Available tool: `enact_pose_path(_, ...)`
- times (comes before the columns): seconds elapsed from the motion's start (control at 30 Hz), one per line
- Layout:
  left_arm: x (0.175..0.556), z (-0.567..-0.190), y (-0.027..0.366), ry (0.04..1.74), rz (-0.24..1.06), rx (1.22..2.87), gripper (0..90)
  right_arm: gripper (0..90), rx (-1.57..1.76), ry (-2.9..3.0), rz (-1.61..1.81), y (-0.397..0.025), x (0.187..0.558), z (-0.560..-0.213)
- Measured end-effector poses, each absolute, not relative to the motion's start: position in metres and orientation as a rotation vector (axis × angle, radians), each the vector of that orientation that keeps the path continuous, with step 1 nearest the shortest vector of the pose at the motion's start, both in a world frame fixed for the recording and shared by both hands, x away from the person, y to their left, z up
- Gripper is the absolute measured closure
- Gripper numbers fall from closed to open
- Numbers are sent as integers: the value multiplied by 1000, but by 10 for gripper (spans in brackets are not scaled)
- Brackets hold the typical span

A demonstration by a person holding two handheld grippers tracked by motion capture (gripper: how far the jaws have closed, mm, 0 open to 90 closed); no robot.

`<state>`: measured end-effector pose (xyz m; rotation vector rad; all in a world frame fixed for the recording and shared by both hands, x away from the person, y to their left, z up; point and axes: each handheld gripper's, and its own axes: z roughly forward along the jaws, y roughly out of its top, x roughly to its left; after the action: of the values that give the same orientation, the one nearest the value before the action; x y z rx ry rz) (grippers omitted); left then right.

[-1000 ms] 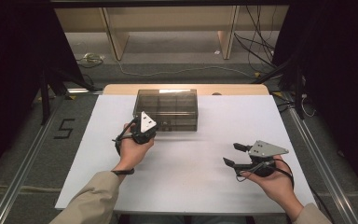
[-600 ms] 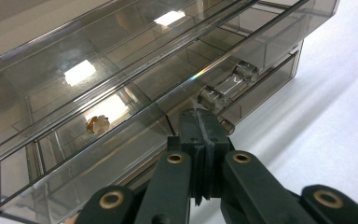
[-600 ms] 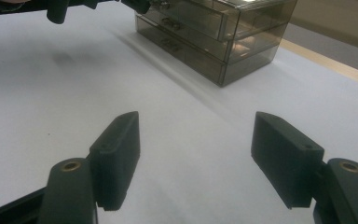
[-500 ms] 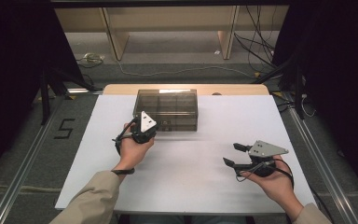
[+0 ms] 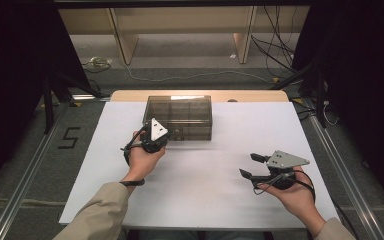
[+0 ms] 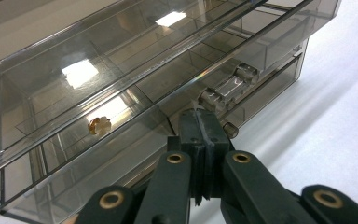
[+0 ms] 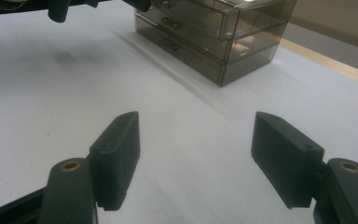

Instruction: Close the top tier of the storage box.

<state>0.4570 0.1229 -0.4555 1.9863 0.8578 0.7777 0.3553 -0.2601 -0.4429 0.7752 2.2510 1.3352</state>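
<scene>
Left tool (image 6: 200,135): I had it at the front of the box, jaws pressed together. Whether they pinched the clear handle or only sat closed just below it, I could not tell. In the high view it (image 5: 152,137) stood at the box's front left corner, grey plate on top.

Box (image 5: 180,116): smoky see-through drawer unit, standing at the far middle of the table, upright. From the left tool view its top tier (image 6: 121,74) showed dividers forming compartments.

Handle (image 6: 228,88): clear bar on a drawer front, just beyond my left tool's tips; contact looked likely, not certain.

Small object (image 6: 99,124): pale brownish piece lying in one compartment behind the drawer front, left of the tool tips; too small to identify.

Right tool (image 7: 196,158): jaws stood wide apart, nothing between them, above bare white surface. In the high view it (image 5: 252,165) was at the near right, well apart from the box and pointing left.

Table (image 5: 215,200): covered white, with a wooden edge showing along the far side.

Hands: my left hand (image 5: 142,160) wrapped the left tool; my right hand (image 5: 292,195) held the right tool from beneath.
</scene>
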Motion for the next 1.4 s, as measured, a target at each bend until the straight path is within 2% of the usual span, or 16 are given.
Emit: enact_pose_path(1.4, 464, -455, 123, 872, 787, 1986, 900, 336, 778, 2249, 1333, -261, 355, -443)
